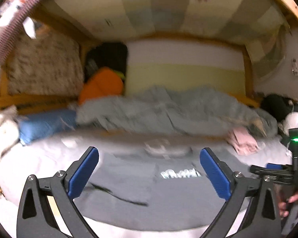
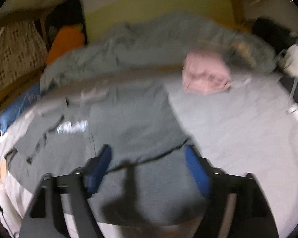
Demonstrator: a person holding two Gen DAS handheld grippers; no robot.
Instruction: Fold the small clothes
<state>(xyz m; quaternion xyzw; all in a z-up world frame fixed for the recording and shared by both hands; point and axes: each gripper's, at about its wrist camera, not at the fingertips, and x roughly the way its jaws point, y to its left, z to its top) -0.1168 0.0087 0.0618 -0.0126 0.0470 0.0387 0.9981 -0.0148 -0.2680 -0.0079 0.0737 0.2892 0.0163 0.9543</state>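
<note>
That grey tee (image 2: 129,123) is lying partly folded on the bed (image 2: 238,138), left of the pink garment (image 2: 206,73); it looks light and floppy, so I'd pinch a hem corner; left claw (image 1: 149,170) and right claw (image 2: 147,168) are both spread, holding nothing.

A pale-sheeted bed (image 2: 238,138) carries a spread grey shirt (image 2: 133,123), folded pink garment (image 2: 205,74) and rumpled grey blanket (image 1: 168,111).
</note>
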